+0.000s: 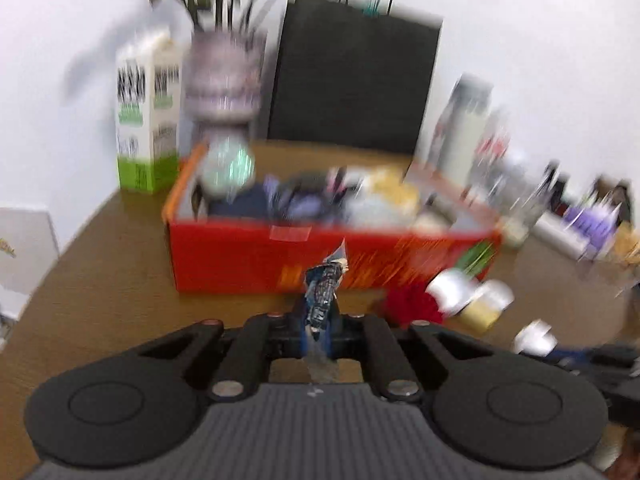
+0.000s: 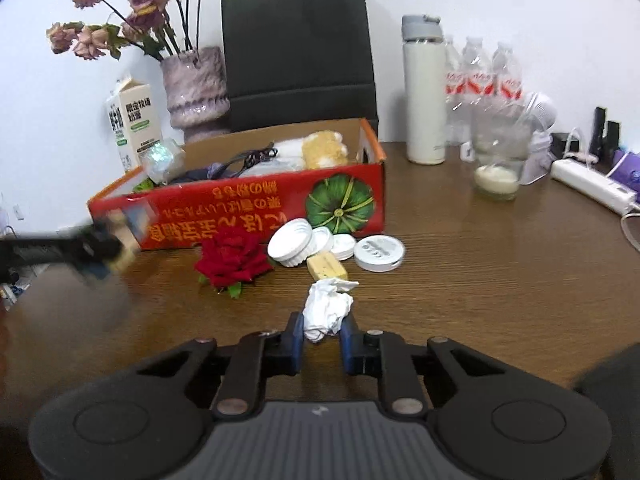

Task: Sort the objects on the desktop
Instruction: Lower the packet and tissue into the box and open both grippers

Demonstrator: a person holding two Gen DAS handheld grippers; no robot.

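Since the crumpled tissue [image 2: 328, 308] is light and soft, the right hand-held gripper [image 2: 322, 334] pinches its middle; the left hand-held gripper [image 1: 320, 320] clamps a thin wrapper scrap [image 1: 325, 292]

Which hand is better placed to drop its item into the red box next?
Left. Its gripper already holds a small wrapper close to the red box; the right gripper grips the crumpled tissue farther back.

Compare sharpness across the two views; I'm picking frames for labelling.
Left wrist: heavy motion blur over the red box, though the left tool stays fairly crisp. Right wrist: mostly sharp, crumpled tissue clear, only the other tool at the left edge smeared. Both bend with fisheye.
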